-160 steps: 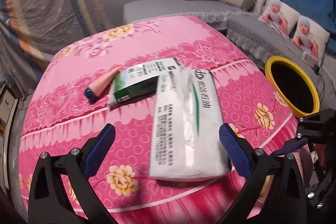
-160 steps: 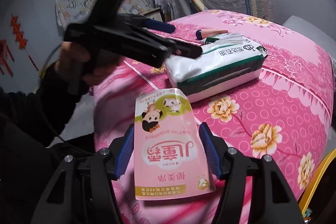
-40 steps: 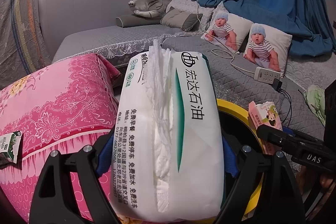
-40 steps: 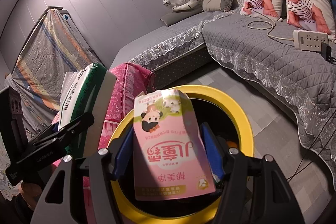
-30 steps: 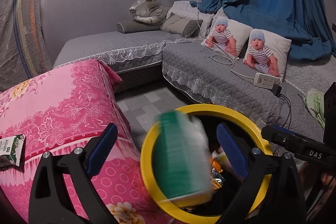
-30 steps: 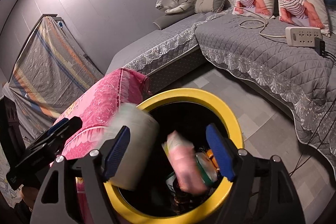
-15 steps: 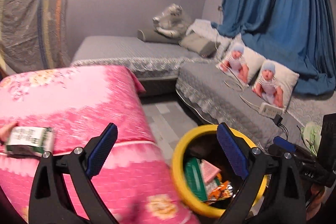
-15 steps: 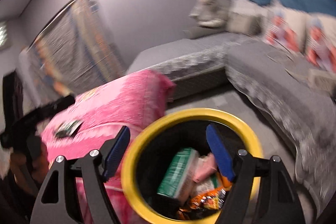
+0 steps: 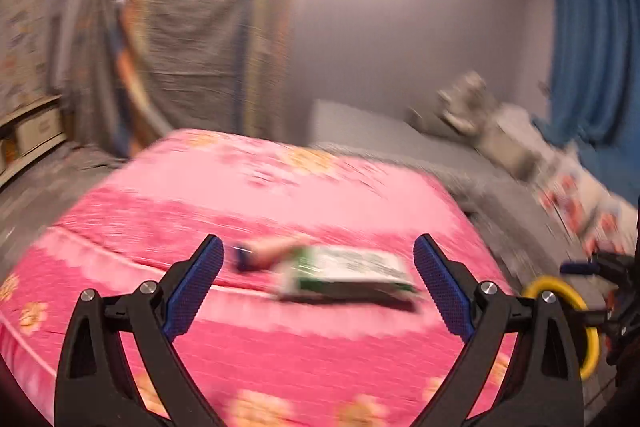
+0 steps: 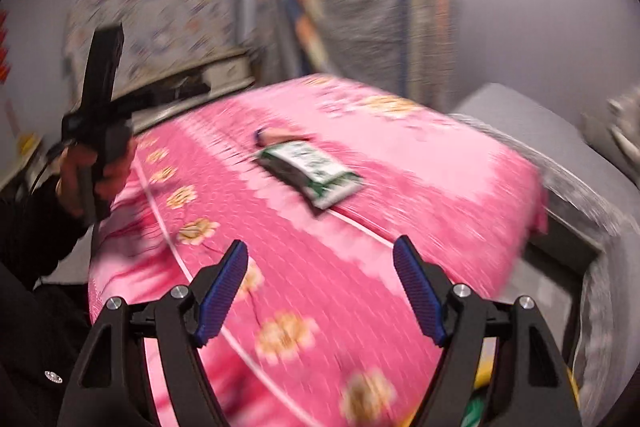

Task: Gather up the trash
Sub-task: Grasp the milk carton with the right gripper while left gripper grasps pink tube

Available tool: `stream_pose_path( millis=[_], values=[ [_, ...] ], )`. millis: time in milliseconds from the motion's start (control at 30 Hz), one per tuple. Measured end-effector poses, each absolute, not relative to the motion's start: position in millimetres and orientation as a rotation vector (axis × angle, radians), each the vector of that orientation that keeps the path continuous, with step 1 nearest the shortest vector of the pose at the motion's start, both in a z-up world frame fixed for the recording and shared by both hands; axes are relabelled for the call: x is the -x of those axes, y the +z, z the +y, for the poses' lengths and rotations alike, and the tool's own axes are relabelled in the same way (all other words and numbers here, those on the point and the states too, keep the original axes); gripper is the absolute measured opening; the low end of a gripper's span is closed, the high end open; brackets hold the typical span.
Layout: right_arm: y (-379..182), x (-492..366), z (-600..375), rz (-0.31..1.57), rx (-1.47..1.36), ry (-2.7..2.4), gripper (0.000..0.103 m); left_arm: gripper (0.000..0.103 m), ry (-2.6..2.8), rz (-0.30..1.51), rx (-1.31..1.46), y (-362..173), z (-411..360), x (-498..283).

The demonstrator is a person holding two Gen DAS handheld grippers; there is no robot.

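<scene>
Left wrist view: the left gripper (image 9: 316, 281) is spread and empty, its tissue pack gone; a green-white packet (image 9: 346, 273) lies mid-frame on the pink quilt (image 9: 280, 195), yellow bin (image 9: 560, 291) at right edge.

Right wrist view: the right gripper (image 10: 320, 291) gapes empty, pouch dropped; packet (image 10: 310, 169) centre frame.

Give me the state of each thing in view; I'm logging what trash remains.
left gripper: open, holding nothing.
right gripper: open, holding nothing.
green-and-white packet: lying flat on the pink bedspread.
pink tube: lying beside the packet; contact unclear through blur.
yellow bin: on the floor by the bed, only its rim visible.
</scene>
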State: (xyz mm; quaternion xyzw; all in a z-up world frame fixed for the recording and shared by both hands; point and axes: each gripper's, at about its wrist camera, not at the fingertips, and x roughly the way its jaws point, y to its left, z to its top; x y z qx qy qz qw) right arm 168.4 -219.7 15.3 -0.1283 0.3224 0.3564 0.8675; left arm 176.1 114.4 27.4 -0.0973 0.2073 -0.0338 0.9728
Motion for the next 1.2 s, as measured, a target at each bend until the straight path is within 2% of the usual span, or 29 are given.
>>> stream_pose_path(
  millis=[167,267,567,933,1200],
  values=[
    [6.6,-216.3,-143.6,0.748,0.428,0.837,0.072,0.091,-0.030,0.405,0.236,26.3,181.3,-187.6],
    [-11.3,-239.8,-110.1,0.798,0.566,0.850,0.072,0.091,-0.055,0.445,0.224,20.3,190.4,-196.4],
    [-43.7,-307.9,-57.4,0.926,0.716,0.851,0.072,0.092,-0.176,0.557,0.173,-15.2,193.5,-211.6],
    [-75.6,-334.2,-35.4,1.011,0.765,0.901,0.071,0.092,-0.206,0.656,0.164,-41.5,191.5,-236.1],
    [-67.4,-327.3,-47.0,0.999,0.665,0.929,0.056,0.092,-0.196,0.724,0.089,-43.5,178.5,-255.7]
  ],
)
